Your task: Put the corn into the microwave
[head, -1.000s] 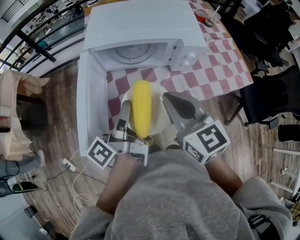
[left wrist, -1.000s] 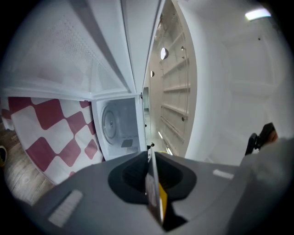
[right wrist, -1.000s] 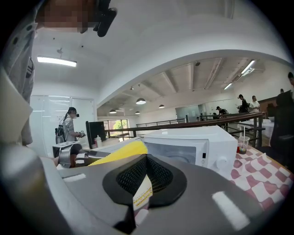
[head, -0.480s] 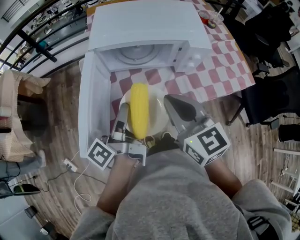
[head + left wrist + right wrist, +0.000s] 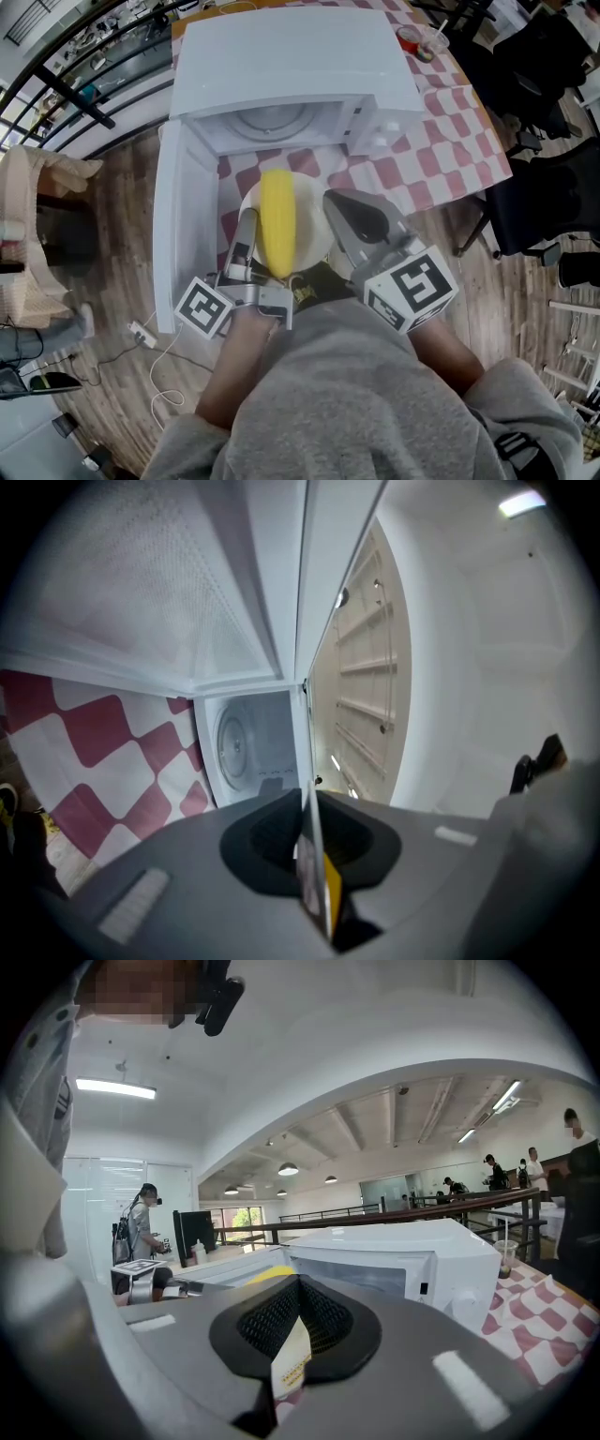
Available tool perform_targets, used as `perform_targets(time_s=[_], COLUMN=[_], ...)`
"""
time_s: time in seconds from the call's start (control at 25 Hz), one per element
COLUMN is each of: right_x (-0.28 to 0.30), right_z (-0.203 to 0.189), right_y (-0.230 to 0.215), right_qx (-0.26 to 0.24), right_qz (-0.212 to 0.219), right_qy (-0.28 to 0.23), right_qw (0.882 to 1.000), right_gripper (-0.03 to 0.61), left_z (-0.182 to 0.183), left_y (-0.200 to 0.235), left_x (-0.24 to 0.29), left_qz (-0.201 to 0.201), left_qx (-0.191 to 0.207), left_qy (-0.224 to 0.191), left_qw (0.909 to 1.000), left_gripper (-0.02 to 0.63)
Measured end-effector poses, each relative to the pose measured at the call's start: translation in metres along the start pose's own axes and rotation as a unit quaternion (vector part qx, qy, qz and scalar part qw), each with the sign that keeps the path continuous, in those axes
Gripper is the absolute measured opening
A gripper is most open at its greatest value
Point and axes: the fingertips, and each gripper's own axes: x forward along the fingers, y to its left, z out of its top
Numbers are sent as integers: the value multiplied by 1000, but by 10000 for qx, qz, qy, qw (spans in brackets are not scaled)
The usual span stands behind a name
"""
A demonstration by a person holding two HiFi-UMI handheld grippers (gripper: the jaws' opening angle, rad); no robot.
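A yellow corn cob (image 5: 277, 220) lies on a white plate (image 5: 317, 242) held in the air just in front of the open white microwave (image 5: 291, 56). The microwave door (image 5: 178, 225) is swung out to the left, and the turntable (image 5: 272, 117) shows inside. My left gripper (image 5: 247, 221) is shut on the plate's left rim. My right gripper (image 5: 336, 202) is shut on its right rim. In the left gripper view the thin plate edge (image 5: 310, 855) stands pinched between the jaws, with the cavity (image 5: 246, 747) ahead. The right gripper view shows the plate rim (image 5: 292, 1358) clamped and the corn (image 5: 267, 1276) behind it.
The microwave stands on a red-and-white checked tablecloth (image 5: 441, 141). A cup (image 5: 419, 36) is at the table's far right corner. Black chairs (image 5: 548, 183) stand to the right. A cable and plug (image 5: 141, 330) lie on the wooden floor at the left. People stand far off in the right gripper view.
The plate with the corn has moved a little nearer to the microwave opening, with both grippers still clamped on its rim.
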Motion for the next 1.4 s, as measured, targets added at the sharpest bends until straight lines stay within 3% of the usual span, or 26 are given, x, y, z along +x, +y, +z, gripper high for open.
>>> perform_targets(time_s=[0.68, 1.04, 1.4], right_x=[51, 80, 98], right_z=[1, -2, -16], right_y=[-73, -98, -96], right_qx=[125, 118, 89], right_qz=[147, 354, 703], right_qy=[113, 87, 258], right_qw=[9997, 9993, 9972], right_gripper=[-2, -2, -2], left_z=[8, 24, 47], left_y=[28, 61, 109], left_x=[89, 113, 132], left_qz=[256, 268, 368], left_qx=[70, -52, -75], left_qy=[-179, -645, -1199], left_qw=[9995, 9975, 9921], left_gripper=[35, 35, 37])
